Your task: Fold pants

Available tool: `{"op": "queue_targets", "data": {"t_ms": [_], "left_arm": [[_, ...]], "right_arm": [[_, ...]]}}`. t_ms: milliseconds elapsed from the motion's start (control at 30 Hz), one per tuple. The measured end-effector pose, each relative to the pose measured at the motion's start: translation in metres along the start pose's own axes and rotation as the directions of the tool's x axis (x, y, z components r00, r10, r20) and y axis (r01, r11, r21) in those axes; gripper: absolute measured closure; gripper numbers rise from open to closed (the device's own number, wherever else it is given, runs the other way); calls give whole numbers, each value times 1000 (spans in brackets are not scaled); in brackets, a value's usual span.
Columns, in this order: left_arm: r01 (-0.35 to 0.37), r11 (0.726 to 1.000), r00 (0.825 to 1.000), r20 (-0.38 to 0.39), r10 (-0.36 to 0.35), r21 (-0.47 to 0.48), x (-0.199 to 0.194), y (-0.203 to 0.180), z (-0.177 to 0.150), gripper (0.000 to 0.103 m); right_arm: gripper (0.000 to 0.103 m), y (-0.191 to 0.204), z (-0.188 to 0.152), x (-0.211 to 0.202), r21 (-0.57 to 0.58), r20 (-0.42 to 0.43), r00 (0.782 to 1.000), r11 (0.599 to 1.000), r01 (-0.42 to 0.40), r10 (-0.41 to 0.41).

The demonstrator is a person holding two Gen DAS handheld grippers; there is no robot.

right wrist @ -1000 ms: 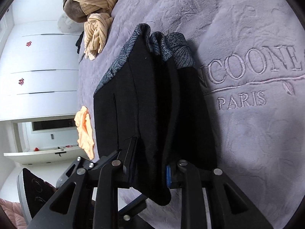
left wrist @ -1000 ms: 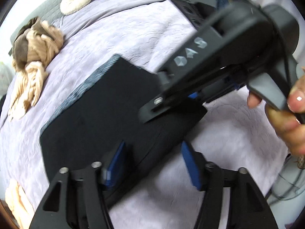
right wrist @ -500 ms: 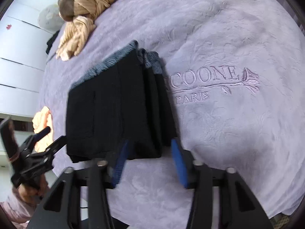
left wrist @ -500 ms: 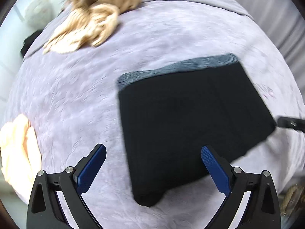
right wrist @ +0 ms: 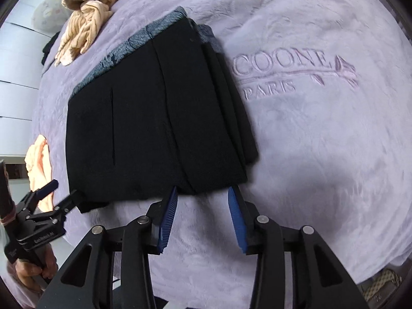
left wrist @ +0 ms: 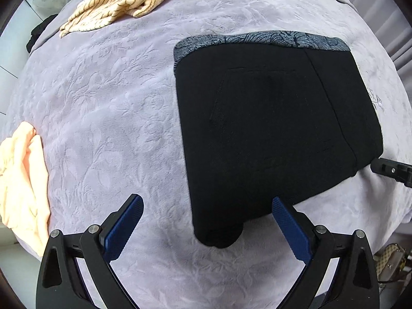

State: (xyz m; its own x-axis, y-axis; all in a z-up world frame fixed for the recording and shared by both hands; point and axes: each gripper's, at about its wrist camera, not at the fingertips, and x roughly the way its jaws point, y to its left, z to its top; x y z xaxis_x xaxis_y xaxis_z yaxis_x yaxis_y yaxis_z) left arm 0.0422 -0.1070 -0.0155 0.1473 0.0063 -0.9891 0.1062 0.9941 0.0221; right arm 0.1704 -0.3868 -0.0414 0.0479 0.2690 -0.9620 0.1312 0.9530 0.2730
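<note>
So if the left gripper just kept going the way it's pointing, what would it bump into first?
Most likely the near corner of the folded black pants, which lies between the open left gripper's fingers, with the lilac blanket underneath; depth is hard to judge.

You had the black fabric pants (left wrist: 270, 128) (right wrist: 154, 118) folded into a compact flat rectangle on the lilac embossed bedspread (left wrist: 108, 108), grey patterned waistband (left wrist: 262, 40) along the far edge, stacked layers showing at one side.
</note>
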Motion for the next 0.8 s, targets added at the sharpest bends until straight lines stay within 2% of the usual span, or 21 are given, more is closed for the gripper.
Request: {"op": "queue_targets", "data": {"t_ms": [100,233,533,800], "left_arm": [[-3,1000,1000,-3,3,-8,-7,12,-4,3],[3,1000,1000,0,-3,-1,-15,22,-10,3],[37,998,999,3,-37,50,-21,41,-20,3],[61,996,998,12,-62,70,-25,56,-23,3]], "right_arm": [[58,2,-13,-6,24,-3,1000,1000,-7,7],[48,10,-27,-11,61,5,999,997,-39,39],[40,61,-37,-11,48,20,998,997,-54,53],[39,86,-54,-12,50,12,998,997,-56,56]]}}
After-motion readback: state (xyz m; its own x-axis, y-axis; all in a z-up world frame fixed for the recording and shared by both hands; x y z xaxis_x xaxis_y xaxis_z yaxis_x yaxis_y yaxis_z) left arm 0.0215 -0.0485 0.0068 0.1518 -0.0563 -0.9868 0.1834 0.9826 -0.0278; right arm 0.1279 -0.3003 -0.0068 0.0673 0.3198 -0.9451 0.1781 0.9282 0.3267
